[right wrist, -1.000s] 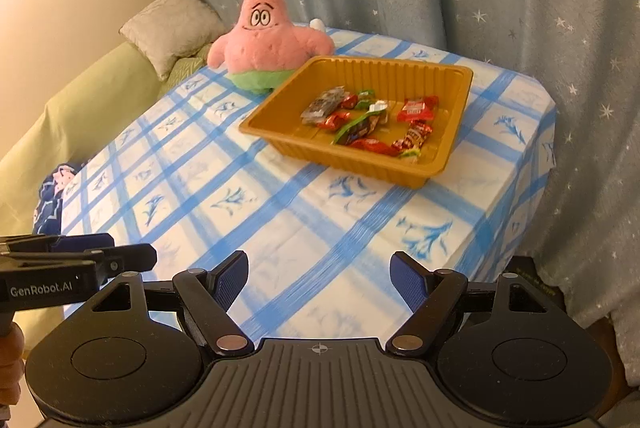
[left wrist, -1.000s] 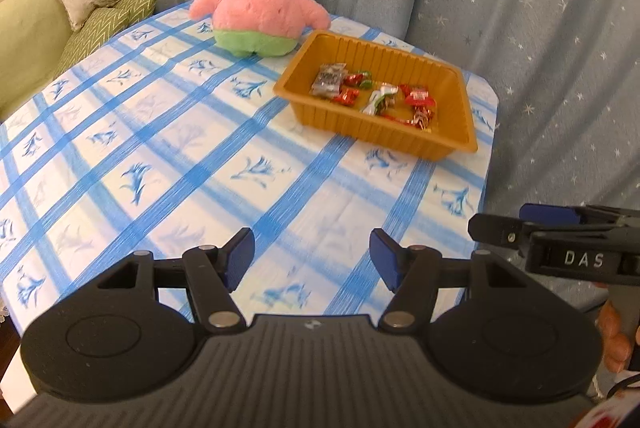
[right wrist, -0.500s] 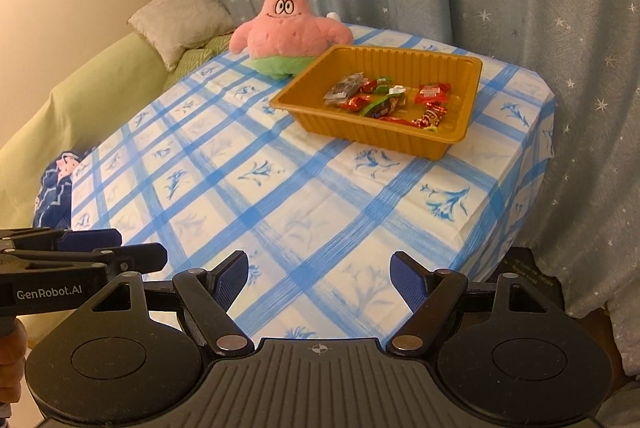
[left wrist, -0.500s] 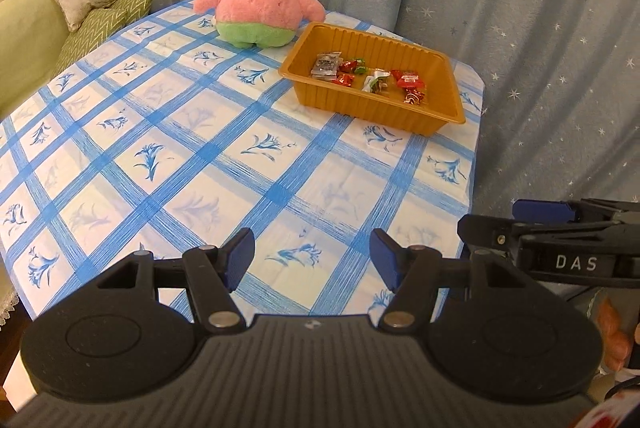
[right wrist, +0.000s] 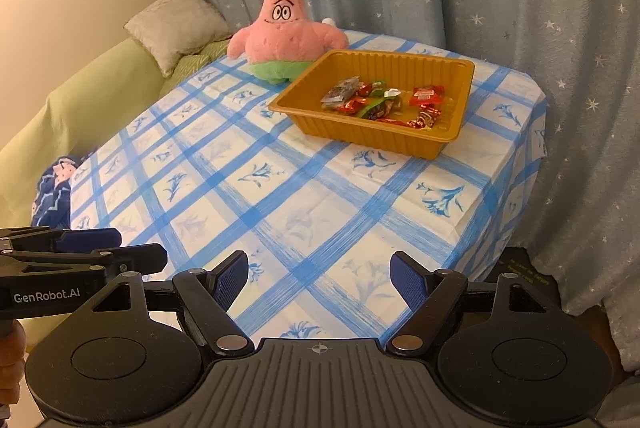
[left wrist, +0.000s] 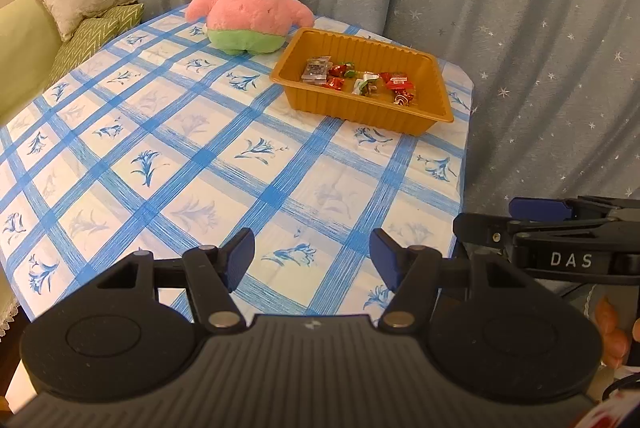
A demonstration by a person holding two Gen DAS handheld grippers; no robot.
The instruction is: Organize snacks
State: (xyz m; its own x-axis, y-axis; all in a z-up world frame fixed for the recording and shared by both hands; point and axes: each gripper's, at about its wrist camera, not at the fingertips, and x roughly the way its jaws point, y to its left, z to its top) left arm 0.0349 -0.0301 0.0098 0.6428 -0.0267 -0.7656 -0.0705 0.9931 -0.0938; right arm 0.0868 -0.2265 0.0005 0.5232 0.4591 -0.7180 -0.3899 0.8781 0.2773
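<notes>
From the left wrist view, the left gripper (left wrist: 312, 254) fills the bottom of the frame, its blue-padded jaws spread wide with nothing between them, hanging over the near edge of a desk covered in a white cloth with blue checks and flower prints (left wrist: 208, 164). At the far right corner of the desk sits a shallow, ribbed, amber-yellow plastic tray (left wrist: 360, 108). Inside it lies a loose cluster of small wrapped snacks (left wrist: 358, 80), mostly red, with one silvery packet and a green and white one. All the sweets visible are in the tray, so the sorting appears finished or close to it. A pink plush starfish toy with green shorts (left wrist: 250, 16) sits upright just beside the tray's far left corner. The right gripper (left wrist: 560, 240) pokes in from the right edge, seen side-on.

From the right wrist view, the right gripper's jaws are likewise wide apart and empty, held back from the desk, well apart from the tray. The left gripper enters at the lower left. A pale green sofa (right wrist: 80, 108) with a beige cushion (right wrist: 176, 24) stands beyond the desk's left side, against a grey-blue starred curtain (right wrist: 520, 8). A dark blue patterned bundle (right wrist: 54, 192), possibly clothing, lies at the desk's left edge.
</notes>
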